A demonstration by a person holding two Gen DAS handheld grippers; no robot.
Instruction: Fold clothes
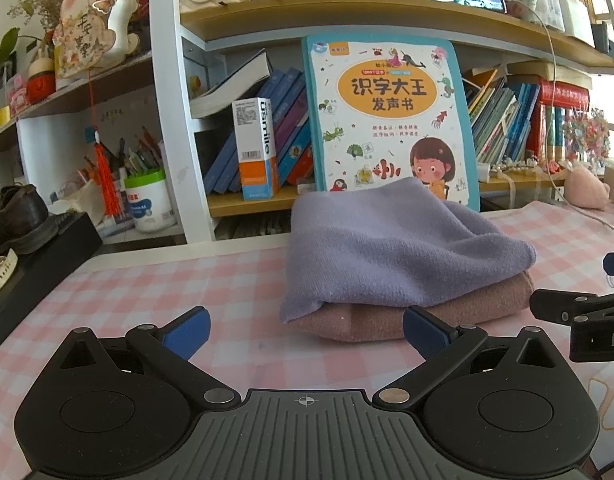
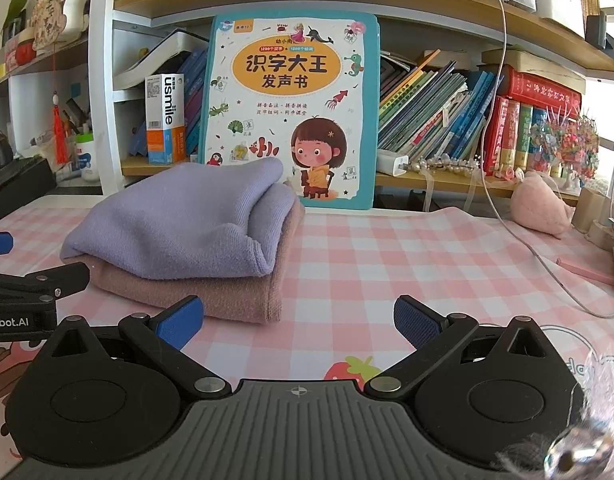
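Note:
A folded lilac cloth lies on top of a folded dusty-pink cloth on the pink checked tablecloth. My left gripper is open and empty, just in front of the stack, its right pad close to the pink cloth's near edge. In the right wrist view the lilac cloth and the pink cloth lie ahead to the left. My right gripper is open and empty, to the right of the stack's near corner. Each gripper shows at the edge of the other's view.
A large children's book leans upright against the bookshelf right behind the stack. A white charging cable and a pink plush toy lie at the right. A black box with shoes stands at the left.

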